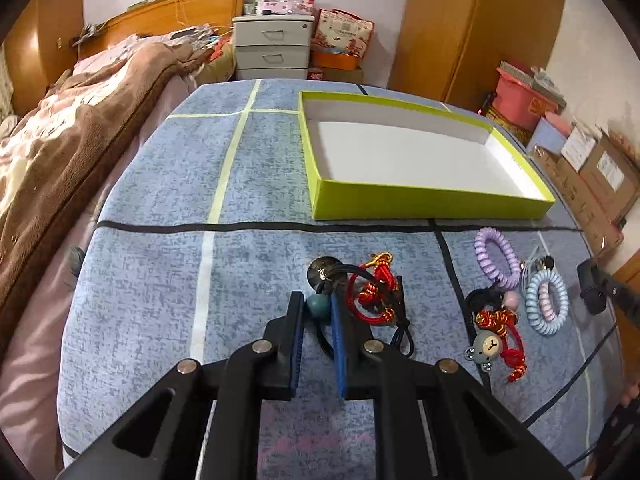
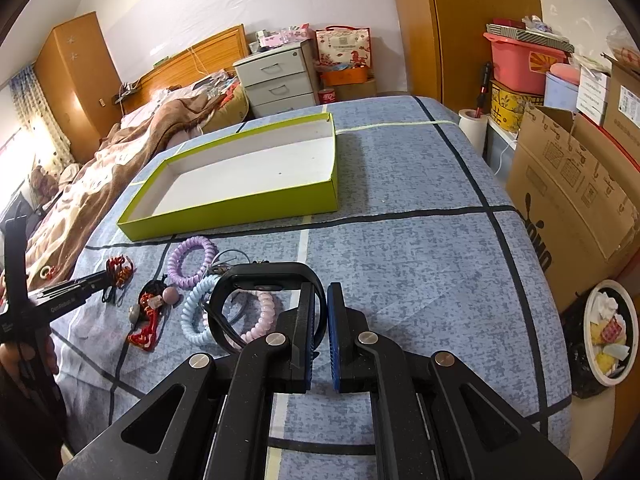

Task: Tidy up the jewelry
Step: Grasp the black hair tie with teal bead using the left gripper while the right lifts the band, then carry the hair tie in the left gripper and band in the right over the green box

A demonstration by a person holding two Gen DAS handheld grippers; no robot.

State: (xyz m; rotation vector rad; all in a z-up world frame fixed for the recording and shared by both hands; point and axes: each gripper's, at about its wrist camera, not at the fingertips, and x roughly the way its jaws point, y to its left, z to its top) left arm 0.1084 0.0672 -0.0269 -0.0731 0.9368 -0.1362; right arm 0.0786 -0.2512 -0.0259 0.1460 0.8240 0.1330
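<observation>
My left gripper [image 1: 316, 300] is shut on a teal bead [image 1: 317, 307] strung on a black cord, with a dark round disc [image 1: 322, 272] just beyond it. A red knotted charm [image 1: 376, 292] lies to its right. Further right lie a bear charm [image 1: 490, 346], a purple spiral tie [image 1: 496, 256] and a blue-pink spiral tie [image 1: 546, 300]. My right gripper [image 2: 321, 292] is shut on a black wristband [image 2: 256, 270], whose loop hangs left over the blue-pink spiral tie [image 2: 196, 312]. The green box [image 1: 420, 200] with a white inside stands empty beyond the jewelry.
Everything lies on a blue patterned cloth [image 1: 160, 240]. A bed with a brown blanket [image 1: 80, 120] runs along the left. Cardboard boxes [image 2: 568, 184] and a rubbish bin [image 2: 608, 332] stand on the right. A hand [image 2: 24, 356] holds the left gripper.
</observation>
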